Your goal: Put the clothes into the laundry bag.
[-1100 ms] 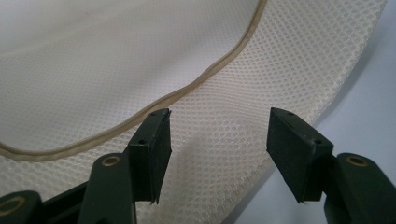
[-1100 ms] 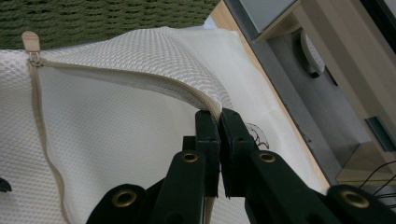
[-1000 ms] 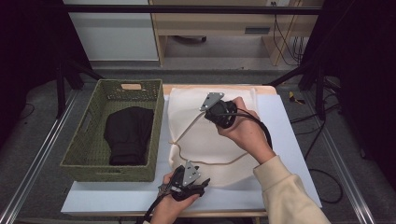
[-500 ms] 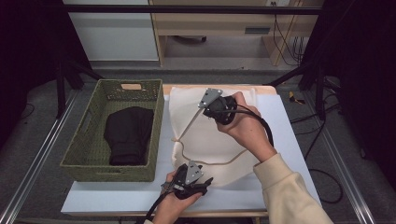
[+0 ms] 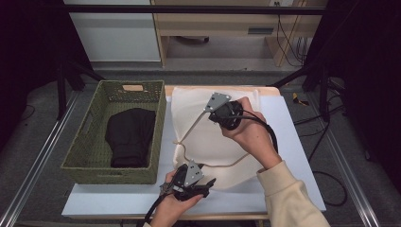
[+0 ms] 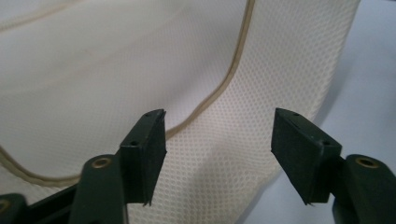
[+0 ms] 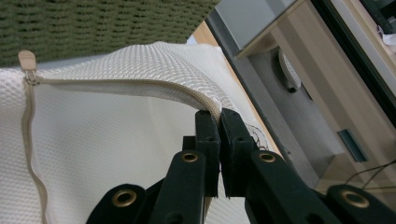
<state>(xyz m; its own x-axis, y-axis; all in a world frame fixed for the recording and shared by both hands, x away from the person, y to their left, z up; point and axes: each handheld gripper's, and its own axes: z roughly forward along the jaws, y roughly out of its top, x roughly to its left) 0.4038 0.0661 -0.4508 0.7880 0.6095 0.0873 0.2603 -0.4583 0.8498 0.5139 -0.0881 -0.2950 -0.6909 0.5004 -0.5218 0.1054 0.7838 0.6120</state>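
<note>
Tabletop: right tool pinches mesh bag edge; left tool just opened.

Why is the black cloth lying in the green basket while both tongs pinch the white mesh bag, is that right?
Not quite. The black cloth does lie in the green basket, but just the right tongs pinch the white mesh bag, as the right gripper view shows. The left tongs stand open over the bag, as the left gripper view shows.
</note>
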